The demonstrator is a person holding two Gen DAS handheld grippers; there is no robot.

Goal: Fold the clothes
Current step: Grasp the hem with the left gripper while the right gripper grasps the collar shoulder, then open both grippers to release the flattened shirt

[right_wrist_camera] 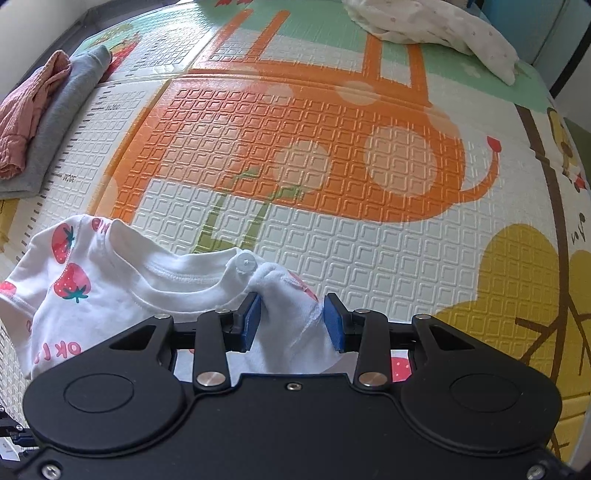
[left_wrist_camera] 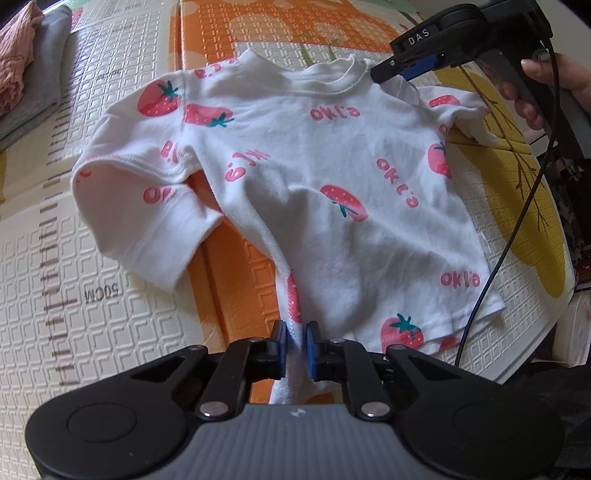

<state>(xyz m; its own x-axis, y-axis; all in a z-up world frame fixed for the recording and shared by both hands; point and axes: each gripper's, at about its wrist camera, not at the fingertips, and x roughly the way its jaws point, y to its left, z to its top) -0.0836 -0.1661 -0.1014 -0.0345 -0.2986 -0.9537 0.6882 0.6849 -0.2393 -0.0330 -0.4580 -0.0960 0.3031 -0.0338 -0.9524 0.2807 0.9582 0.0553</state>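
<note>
A small white shirt (left_wrist_camera: 314,166) with pink strawberries and "okla" print lies spread flat on the play mat (left_wrist_camera: 74,314), collar at the far side. In the left wrist view my left gripper (left_wrist_camera: 295,339) is shut on the near hem, with white cloth pinched between its blue pads. At the far right a hand holds my right gripper (left_wrist_camera: 399,72) over the shoulder beside the collar. In the right wrist view the right gripper (right_wrist_camera: 291,314) has a raised bunch of the shirt (right_wrist_camera: 166,280) filling the gap between its pads, next to a clear snap button (right_wrist_camera: 245,263).
A folded grey garment with a pink one on top (left_wrist_camera: 22,66) (right_wrist_camera: 37,122) lies at the mat's far left. A loose white dotted garment (right_wrist_camera: 436,26) sits at the far right. A black cable (left_wrist_camera: 517,221) hangs by the shirt's right side.
</note>
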